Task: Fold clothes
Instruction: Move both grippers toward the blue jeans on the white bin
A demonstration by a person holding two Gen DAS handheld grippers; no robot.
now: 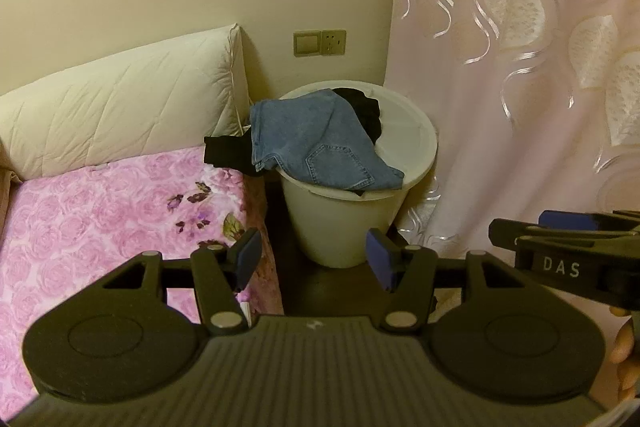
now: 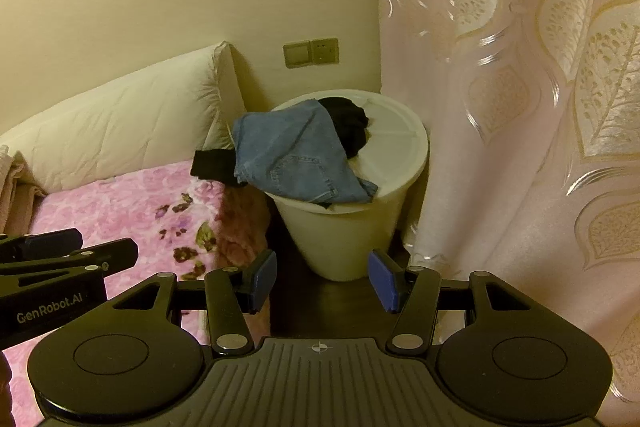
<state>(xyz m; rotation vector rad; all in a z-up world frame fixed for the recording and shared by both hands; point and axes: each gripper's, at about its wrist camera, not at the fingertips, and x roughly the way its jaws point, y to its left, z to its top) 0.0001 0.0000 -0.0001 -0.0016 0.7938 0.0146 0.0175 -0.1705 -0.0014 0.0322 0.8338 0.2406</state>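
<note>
Nearest, left claw (image 1: 314, 259) and right claw (image 2: 322, 281) gape wide, empty, short of the white bin (image 1: 344, 219). Beyond, blue jeans (image 1: 316, 143) drape over the bin's rim atop a black garment (image 1: 362, 109); bed (image 1: 100, 211) adjoins the bin's left.

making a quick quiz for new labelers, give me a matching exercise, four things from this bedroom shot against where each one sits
Things:
1. denim garment
2. black garment
3. pillow
4. bin

Places:
A. leaning against the wall at the head of the bed
B. on the floor between bed and curtain
C. draped over the bin's lid, on top of the pile
D. partly under the denim, showing at the back of the lid

Pairs: 1-C, 2-D, 3-A, 4-B
</note>
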